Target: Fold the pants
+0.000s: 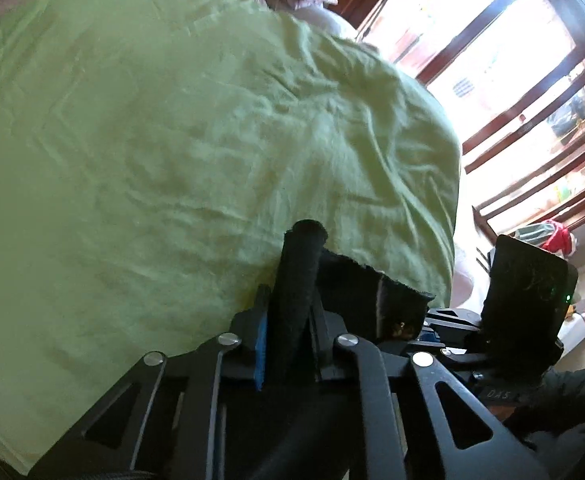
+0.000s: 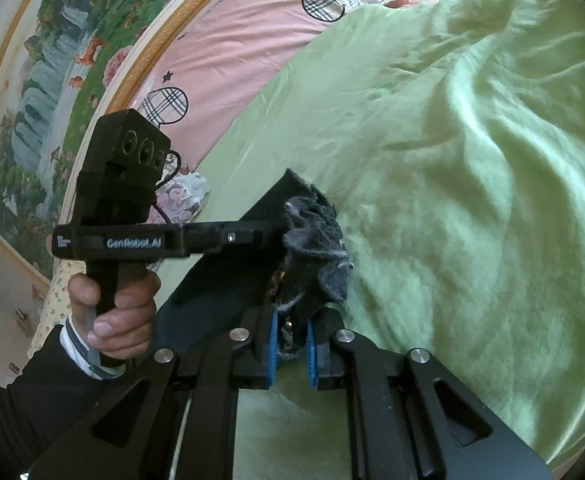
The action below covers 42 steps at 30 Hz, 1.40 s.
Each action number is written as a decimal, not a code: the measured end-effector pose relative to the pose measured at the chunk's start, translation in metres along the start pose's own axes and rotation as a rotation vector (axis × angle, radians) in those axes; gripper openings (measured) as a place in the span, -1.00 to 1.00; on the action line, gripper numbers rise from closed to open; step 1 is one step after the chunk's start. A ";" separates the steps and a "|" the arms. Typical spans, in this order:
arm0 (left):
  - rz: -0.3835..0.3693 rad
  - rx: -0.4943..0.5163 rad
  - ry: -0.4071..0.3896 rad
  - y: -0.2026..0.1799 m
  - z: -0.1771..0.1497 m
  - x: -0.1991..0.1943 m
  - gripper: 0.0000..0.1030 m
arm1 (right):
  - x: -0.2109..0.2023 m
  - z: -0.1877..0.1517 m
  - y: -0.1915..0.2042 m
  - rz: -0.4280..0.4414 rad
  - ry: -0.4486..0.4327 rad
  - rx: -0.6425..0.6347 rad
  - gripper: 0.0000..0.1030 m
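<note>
clamped tight in the left hand-held gripper (image 1: 290, 344) and bunched in the right hand-held gripper (image 2: 291, 344): dark blue-black fabric pants (image 2: 228, 272), raised above wrinkled light-green bedspread (image 1: 164, 128).

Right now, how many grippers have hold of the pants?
2. The left gripper is shut on a rolled edge of the dark pants; the right gripper is shut on a bunched, frayed edge, both above the green bedspread.
</note>
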<state>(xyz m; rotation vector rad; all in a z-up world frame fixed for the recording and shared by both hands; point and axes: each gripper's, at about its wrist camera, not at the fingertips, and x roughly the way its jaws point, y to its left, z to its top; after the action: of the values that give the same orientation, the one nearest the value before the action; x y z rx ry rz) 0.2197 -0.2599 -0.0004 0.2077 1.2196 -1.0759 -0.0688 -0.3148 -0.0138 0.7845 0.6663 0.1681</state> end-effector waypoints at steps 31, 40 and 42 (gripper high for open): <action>0.051 -0.071 -0.447 -0.002 -0.109 -0.171 -0.79 | 0.010 0.002 0.140 0.331 0.059 -0.265 -0.76; 0.072 -0.189 -0.511 0.031 -0.174 -0.184 -0.79 | 0.048 -0.027 0.173 0.340 0.173 -0.351 -0.76; 0.078 -0.213 -0.515 0.039 -0.188 -0.185 -0.81 | 0.058 -0.035 0.180 0.337 0.201 -0.372 -0.76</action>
<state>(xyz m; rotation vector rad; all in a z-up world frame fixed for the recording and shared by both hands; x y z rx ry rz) 0.1359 -0.0155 0.0640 -0.1782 0.8425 -0.8526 -0.0269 -0.1449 0.0652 0.5182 0.6624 0.6661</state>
